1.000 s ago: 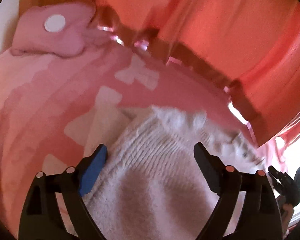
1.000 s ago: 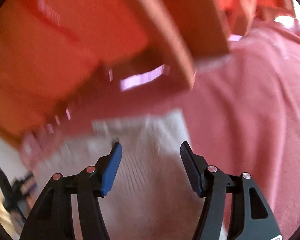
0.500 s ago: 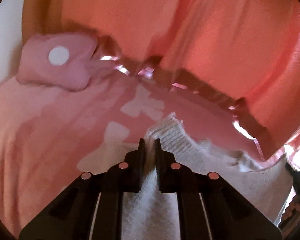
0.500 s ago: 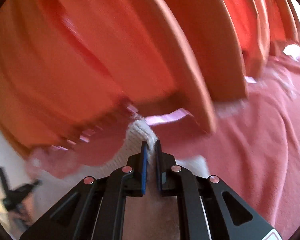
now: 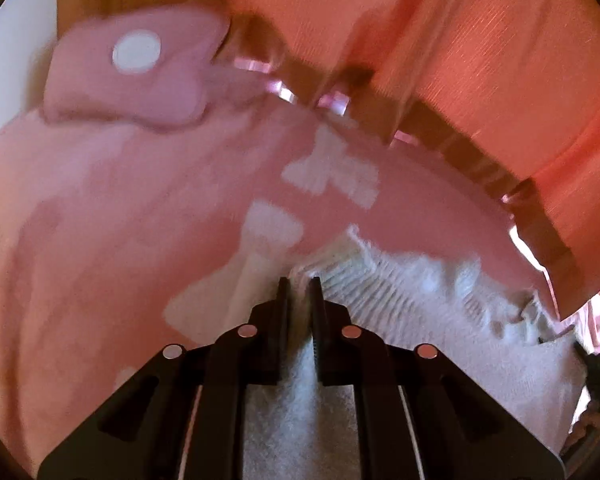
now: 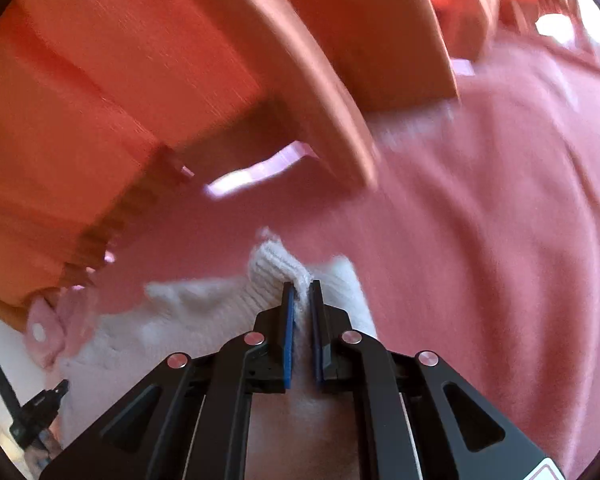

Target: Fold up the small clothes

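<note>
Gripping: left gripper [image 5: 299,280] and right gripper [image 6: 299,285] each clamped on the white knit garment's [image 6: 204,320] ribbed edge.
Garment: lying on pink bedspread [image 6: 480,220], beside wooden bed frame [image 6: 160,60].
Risk: thin pinches; uneven lifting could slip the knit free.

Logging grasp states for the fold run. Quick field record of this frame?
garment: white knit sweater, ribbed edge bunched up
surface: pink blanket with pale patches
left gripper: jaws shut on the ribbed edge
right gripper: jaws shut on a ribbed fold
other item: pink cloth piece with a white dot, lying far from the sweater
backdrop: orange wooden slats
image quality: motion blur in both views
</note>
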A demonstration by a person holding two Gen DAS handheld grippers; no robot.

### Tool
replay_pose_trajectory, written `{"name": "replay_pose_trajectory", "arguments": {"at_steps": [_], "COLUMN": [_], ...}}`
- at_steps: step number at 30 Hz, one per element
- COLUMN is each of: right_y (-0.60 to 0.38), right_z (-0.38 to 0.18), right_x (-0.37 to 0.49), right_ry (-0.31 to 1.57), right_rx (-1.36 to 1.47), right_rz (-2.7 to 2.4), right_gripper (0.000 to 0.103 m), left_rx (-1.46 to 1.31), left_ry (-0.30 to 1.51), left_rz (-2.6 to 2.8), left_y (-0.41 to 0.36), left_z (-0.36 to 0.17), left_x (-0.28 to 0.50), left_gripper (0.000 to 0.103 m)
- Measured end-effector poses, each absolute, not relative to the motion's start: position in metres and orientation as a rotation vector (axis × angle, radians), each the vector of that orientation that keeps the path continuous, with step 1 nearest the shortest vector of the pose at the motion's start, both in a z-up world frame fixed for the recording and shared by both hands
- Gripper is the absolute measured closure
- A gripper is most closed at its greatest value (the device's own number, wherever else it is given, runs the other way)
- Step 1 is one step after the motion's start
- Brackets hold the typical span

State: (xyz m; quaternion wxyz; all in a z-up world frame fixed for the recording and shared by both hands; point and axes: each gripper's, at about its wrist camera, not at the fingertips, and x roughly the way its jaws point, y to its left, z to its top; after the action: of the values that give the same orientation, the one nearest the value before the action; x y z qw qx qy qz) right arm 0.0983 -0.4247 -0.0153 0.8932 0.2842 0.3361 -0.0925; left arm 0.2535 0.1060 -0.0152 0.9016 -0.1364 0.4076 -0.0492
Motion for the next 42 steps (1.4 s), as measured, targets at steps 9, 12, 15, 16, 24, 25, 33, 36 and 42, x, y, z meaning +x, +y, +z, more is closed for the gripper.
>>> {"name": "replay_pose_trajectory", "arguments": {"at_steps": [9,12,15,16,24,25,33,36,42], "right_y": [-0.422,-0.385,-0.307,-0.268,-0.225,-0.250,-0.385,-0.387,-0.409], "right_z": [-0.026,0.015,0.026,0.016,-0.036,-0.037,-0.022,-0.004,-0.035], "right_x": [0.101,0.086,0.083,0.083,0.071,0.069,0.035,0.066,0.120], "right_ry": [0.765,0.676,0.747,0.836,1.115,1.114,0.941,0.811,0.883], "right_rx": [0.592,0.498,0.395,0.357,0.178,0.216,0.459,0.456,0.488], "right_rz": [-0.306,-0.221,0.063,0.207,0.255,0.185,-0.228,-0.236,-0.216], "right_gripper": [0.085,0.084,0.084,0.084,0.095,0.095,0.078,0.039,0.036], "left_rx": [-0.314,-0.333,-0.323,-0.302,-0.009,0.005,-0.138,-0.141,-0.291], "left_ry": [0.866,0.794,0.778,0.808,0.995,0.984,0.863,0.805,0.946], "left_rz": [-0.104,-0.101,-0.193,-0.246,-0.313,-0.307,-0.170,-0.142,-0.149], "left_y": [0.109,0.111,0.094,0.084,0.042,0.051,0.110,0.103,0.090], "left_z": [-0.021,0.014,0.038,0.039,-0.015,-0.016,0.006,0.023,-0.017], "left_x": [0.254,0.227,0.187,0.177,0.128,0.124,0.122,0.151,0.237], "left_gripper": [0.086,0.065,0.039,0.038,0.041,0.042,0.037,0.009,0.014]}}
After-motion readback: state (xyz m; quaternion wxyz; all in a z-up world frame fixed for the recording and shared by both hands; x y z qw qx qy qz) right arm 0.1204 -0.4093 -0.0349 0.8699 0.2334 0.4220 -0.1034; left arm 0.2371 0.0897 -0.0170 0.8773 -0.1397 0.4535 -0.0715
